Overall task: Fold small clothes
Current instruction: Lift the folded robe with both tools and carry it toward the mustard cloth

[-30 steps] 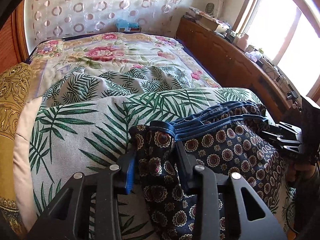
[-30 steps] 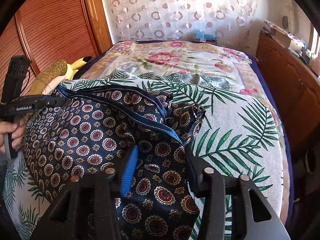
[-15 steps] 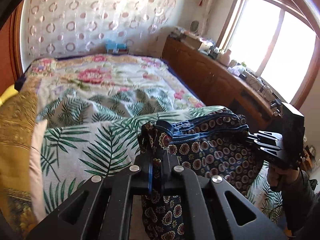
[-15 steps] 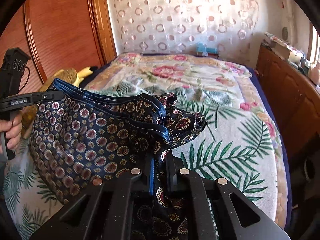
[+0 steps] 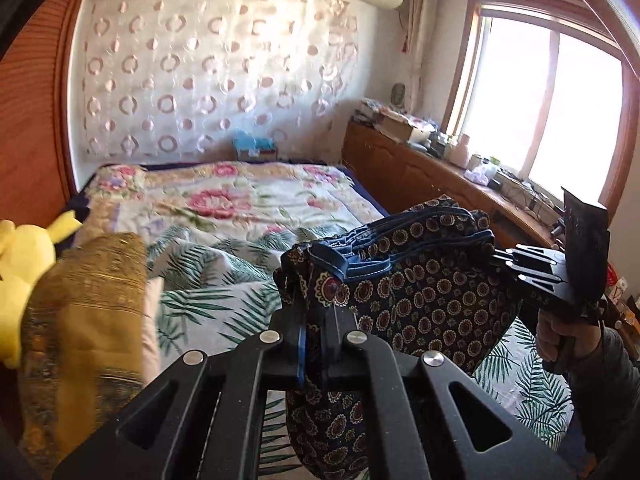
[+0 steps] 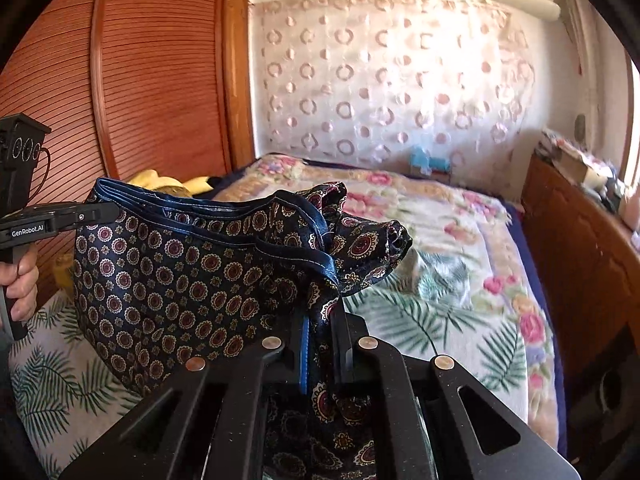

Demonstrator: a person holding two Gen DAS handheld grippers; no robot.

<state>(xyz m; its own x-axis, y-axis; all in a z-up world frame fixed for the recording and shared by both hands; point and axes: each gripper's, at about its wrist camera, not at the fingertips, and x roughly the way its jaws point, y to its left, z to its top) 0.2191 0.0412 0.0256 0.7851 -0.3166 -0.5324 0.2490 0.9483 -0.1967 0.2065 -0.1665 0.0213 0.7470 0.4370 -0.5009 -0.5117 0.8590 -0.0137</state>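
The left gripper [image 5: 316,344] is clamped on one end of the patterned shorts [image 5: 420,300] — its jaws pinch the navy waistband. The right gripper [image 6: 322,344] is clamped on the other end. The shorts hang stretched between them, above the palm-leaf sheet [image 6: 420,320] — a yellow plush toy [image 5: 24,256] lies well left of the sheet.

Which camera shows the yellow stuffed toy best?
The left wrist view. There the yellow stuffed toy sits in plain sight at the left edge, beside the gold cushion. In the right wrist view only a yellow scrap peeks over the patterned shorts, so you cannot tell its shape.
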